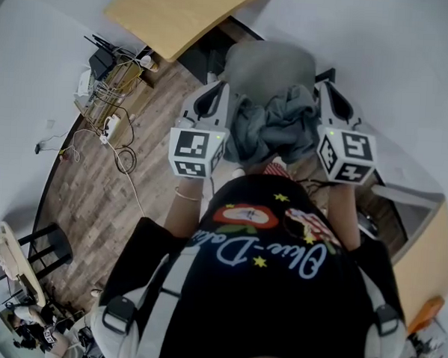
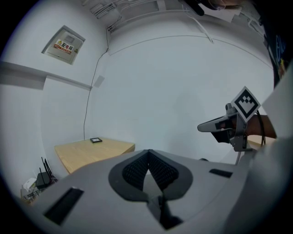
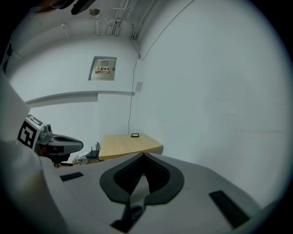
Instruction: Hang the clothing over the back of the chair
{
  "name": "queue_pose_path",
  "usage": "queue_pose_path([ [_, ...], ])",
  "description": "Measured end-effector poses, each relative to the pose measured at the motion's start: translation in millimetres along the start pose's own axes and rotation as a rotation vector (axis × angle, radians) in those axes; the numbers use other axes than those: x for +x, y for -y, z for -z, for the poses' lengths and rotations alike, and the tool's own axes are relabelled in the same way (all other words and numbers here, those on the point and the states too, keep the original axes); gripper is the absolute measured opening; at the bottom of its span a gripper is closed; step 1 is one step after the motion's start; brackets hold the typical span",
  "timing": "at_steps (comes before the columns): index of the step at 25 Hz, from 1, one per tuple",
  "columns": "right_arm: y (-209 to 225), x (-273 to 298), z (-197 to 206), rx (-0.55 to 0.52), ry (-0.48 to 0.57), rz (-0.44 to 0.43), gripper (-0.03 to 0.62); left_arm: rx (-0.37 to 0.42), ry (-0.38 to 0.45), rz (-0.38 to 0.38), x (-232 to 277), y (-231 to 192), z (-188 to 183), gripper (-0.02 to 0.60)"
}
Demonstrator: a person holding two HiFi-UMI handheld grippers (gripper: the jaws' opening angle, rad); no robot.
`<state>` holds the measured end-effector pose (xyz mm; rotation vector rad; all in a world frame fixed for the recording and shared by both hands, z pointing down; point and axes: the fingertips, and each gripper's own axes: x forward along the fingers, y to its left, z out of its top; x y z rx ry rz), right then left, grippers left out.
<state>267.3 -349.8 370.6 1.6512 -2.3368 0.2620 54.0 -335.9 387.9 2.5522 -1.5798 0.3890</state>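
Black printed T-shirt (image 1: 267, 289) of the person fills the bottom of the head view, closest to the lens. Just past it both tools are held up side by side, pointing away from the body. Left tool (image 1: 215, 90): jaws together, ribbed pads meeting at the tips in its own view (image 2: 148, 151), nothing between them. Right tool (image 1: 327, 90): same, jaws closed pad to pad (image 3: 143, 155), nothing gripped. Clothing (image 1: 275, 128) is a crumpled grey-blue bundle sitting between the two tools in the head view, its edges overlapping both tool bodies. Can't tell if it touches either, or what it rests on. Neither gripper view shows any of it, only white wall ahead. Each tool sees the other off to the side, with its marker cube. Wooden tabletop (image 1: 180, 11) is at the top of the head view against the wall, with a small black item (image 2: 96, 140) lying flat on it. Wall sign (image 3: 105, 68) is mounted above that corner. Wood floor (image 1: 96, 198) on the left carries a tangle of cables (image 1: 121, 150) near a router (image 1: 103, 56), and a black stool (image 1: 48, 249) sits further down the left edge.
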Motion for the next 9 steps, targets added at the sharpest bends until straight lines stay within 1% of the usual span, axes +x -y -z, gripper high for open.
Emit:
queue_pose_path([
  [3, -0.2, 1.5, 0.2, -0.002, 0.0, -0.004, 0.0, 0.009, -0.001, 0.001, 1.7, -0.8, 3.8, 0.002],
  [9, 2.1, 5.4, 4.9, 0.0, -0.003, -0.006, 0.0, -0.002, -0.019, 0.0, 6.7, 0.4, 10.5, 0.002],
])
